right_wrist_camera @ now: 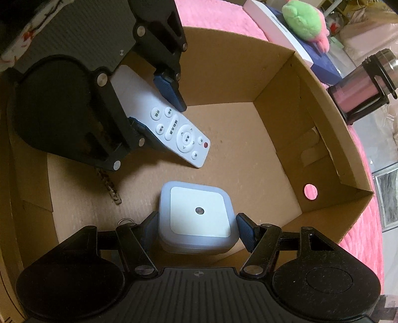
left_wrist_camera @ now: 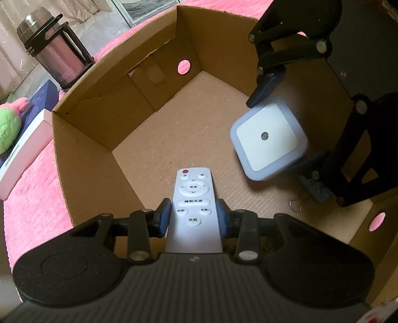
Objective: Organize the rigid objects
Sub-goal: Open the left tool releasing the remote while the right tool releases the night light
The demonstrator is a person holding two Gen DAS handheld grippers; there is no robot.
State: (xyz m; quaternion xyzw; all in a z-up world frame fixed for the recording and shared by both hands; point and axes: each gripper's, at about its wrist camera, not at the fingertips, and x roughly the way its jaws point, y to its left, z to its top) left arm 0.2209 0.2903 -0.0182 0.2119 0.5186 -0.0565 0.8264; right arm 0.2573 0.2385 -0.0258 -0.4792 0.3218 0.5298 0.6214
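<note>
flask (left_wrist_camera: 53, 47), plush toy (right_wrist_camera: 304, 21), pink bedspread (left_wrist_camera: 34, 198)

Likely a home bedroom, pink bedspread (left_wrist_camera: 32, 198), plush toy (right_wrist_camera: 302, 21)

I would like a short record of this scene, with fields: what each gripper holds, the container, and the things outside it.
left gripper: jaws shut on the white remote, above the box floor
right gripper: jaws around the square night light; the right pad seems slightly apart
container: open cardboard box, on a pink cover
outside the box: thermos, green plush toy, flat boxes
</note>
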